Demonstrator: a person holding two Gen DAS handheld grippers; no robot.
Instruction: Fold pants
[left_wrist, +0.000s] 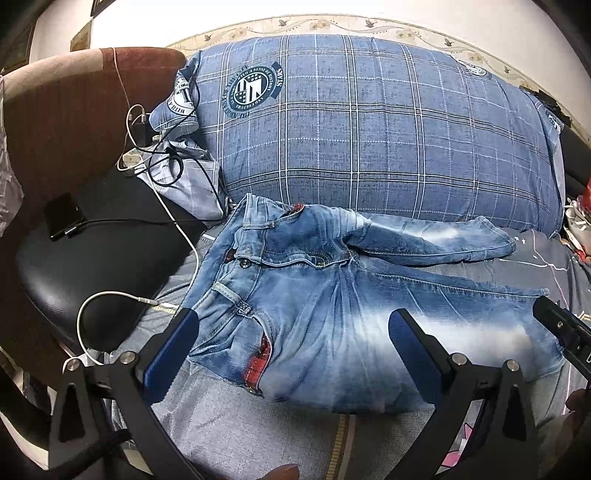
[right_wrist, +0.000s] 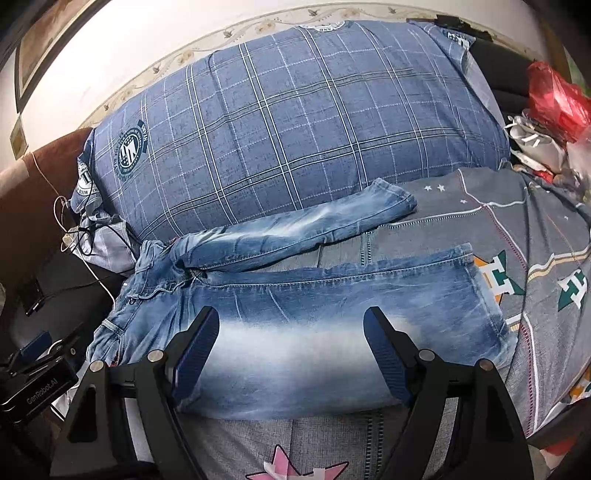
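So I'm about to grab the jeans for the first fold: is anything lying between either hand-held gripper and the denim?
Nothing visible. The left hand-held gripper and right hand-held gripper both hover open directly over the jeans, with no object on the fabric between them.

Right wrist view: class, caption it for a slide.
Open right gripper above unfolded jeans spread on a bed.

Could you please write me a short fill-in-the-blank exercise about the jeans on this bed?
1. The jeans lie flat with their two legs spread ____.
2. Both the left gripper and the right gripper are ____.
3. Behind the jeans lies a big blue ____ pillow.
4. The bag at the far right is ____.

Missing words: apart; open; plaid; red
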